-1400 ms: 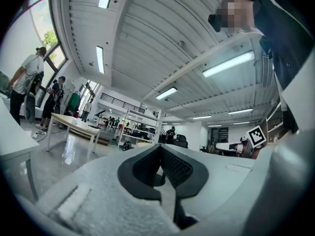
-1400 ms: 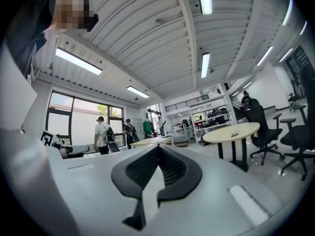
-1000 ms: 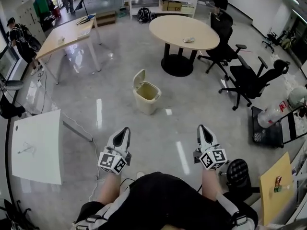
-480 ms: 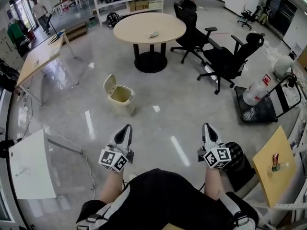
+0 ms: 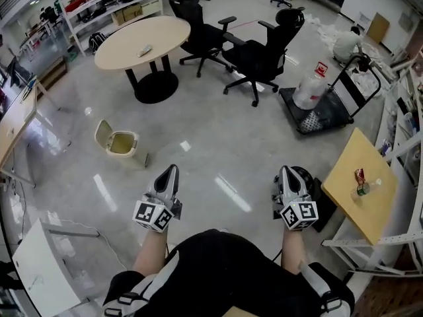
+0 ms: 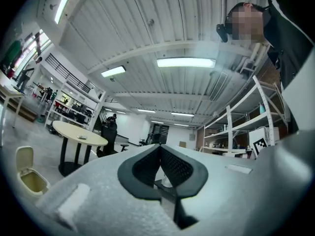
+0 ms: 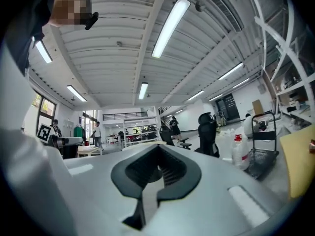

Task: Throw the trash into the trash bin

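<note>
Trash bin (image 5: 125, 153) stands upright, lid (image 5: 102, 133) flipped open leftward.

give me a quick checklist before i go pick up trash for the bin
1. Trash bin lid open: ok, the lid stands up.
2. Trash in hand: not ok; left tongs and right tongs are both shut on nothing.
3. Tongs ready to grab: not ok, neither is open.
4. Trash spotted: ok, probably; a can and a bottle sit on the wooden table at the right.
5. Small item on the round table is trash: cannot tell.
</note>
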